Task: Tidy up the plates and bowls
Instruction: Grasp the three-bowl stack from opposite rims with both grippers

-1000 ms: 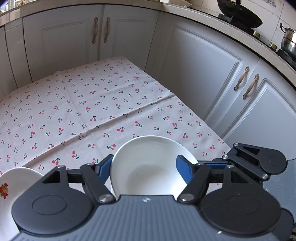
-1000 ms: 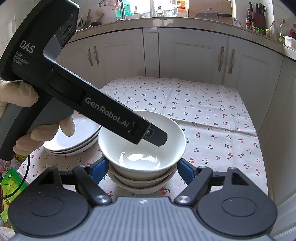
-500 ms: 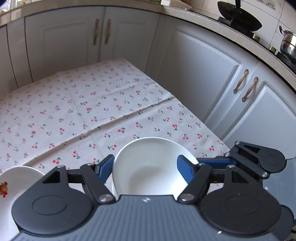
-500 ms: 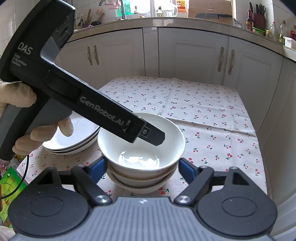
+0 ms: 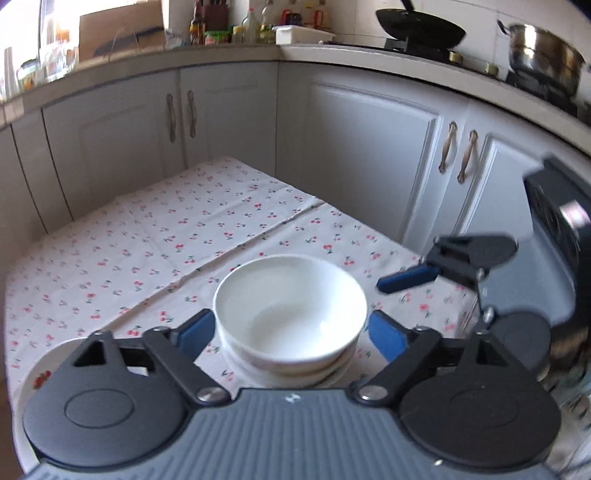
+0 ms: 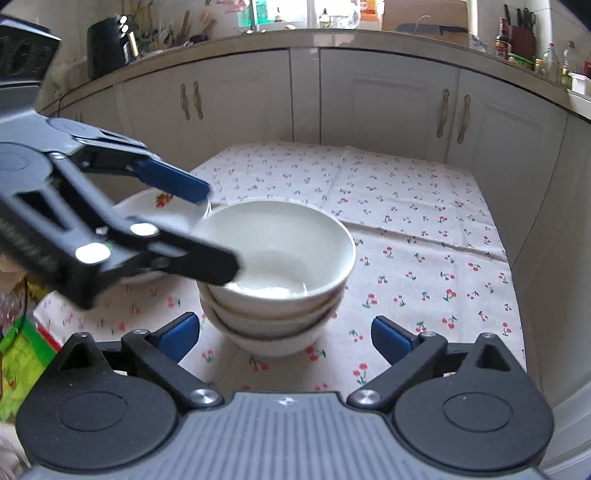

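A stack of three white bowls (image 6: 275,273) stands on the cherry-print tablecloth (image 6: 424,221); it also shows in the left wrist view (image 5: 290,317). My left gripper (image 5: 290,334) is open, its blue pads either side of the stack and apart from it; in the right wrist view (image 6: 207,225) it reaches in from the left over the bowls' left rim. My right gripper (image 6: 286,332) is open and empty, just in front of the stack; its blue fingertip (image 5: 408,277) shows at right. A stack of white plates (image 6: 159,206) with a fruit print lies left of the bowls, partly hidden by the left gripper.
White kitchen cabinets (image 6: 388,99) close in the table on the far and right sides. A green package (image 6: 18,365) lies off the table's left edge. A wok (image 5: 421,29) and a steel pot (image 5: 543,59) stand on the stove.
My left gripper has let go of the top bowl and drawn back and up, jaws now wide. The top bowl now rests on the stack. The right gripper backed off slightly.
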`<action>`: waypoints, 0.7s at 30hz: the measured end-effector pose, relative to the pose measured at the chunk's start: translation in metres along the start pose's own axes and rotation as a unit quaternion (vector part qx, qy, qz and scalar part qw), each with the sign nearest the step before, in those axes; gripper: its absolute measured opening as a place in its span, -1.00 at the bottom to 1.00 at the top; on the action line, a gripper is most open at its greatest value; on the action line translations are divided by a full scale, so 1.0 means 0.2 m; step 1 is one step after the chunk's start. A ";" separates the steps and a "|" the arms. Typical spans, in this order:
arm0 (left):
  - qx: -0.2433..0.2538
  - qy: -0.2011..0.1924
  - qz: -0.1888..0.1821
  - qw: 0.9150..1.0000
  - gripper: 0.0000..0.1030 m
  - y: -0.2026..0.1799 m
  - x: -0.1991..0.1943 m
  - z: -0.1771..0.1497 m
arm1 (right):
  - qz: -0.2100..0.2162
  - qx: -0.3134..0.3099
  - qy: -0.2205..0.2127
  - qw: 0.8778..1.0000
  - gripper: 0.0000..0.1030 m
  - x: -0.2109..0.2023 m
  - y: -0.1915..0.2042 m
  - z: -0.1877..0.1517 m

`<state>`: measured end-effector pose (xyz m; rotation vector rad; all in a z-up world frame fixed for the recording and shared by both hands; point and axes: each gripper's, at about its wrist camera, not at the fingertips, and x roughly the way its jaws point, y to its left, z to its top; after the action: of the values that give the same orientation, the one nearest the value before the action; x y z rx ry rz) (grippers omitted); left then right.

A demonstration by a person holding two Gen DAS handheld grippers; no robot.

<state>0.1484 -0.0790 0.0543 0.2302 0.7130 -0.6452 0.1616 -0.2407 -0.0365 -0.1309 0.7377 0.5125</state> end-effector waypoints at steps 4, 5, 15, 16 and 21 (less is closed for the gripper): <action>0.044 -0.001 0.017 0.999 0.89 -0.04 -0.02 -0.10 | 0.006 -0.027 0.016 0.999 0.98 0.02 -0.03 -0.04; 0.048 0.003 0.018 0.999 0.89 -0.04 0.00 -0.12 | 0.003 -0.032 0.020 0.999 0.98 0.03 -0.05 -0.05; 0.079 0.061 0.002 0.995 0.87 0.00 0.18 -0.23 | 0.022 -0.052 0.028 0.998 0.95 0.14 -0.09 -0.07; 0.085 0.063 -0.004 0.994 0.87 0.01 0.19 -0.23 | 0.028 -0.063 0.029 0.997 0.93 0.15 -0.09 -0.07; 0.107 0.074 -0.017 0.991 0.76 0.06 0.28 -0.21 | 0.050 -0.100 0.030 0.993 0.85 0.21 -0.09 -0.03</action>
<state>0.1663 -0.0786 -0.0152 0.4678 0.7907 -0.7424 0.1931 -0.2423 -0.0702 -0.2995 0.7531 0.6801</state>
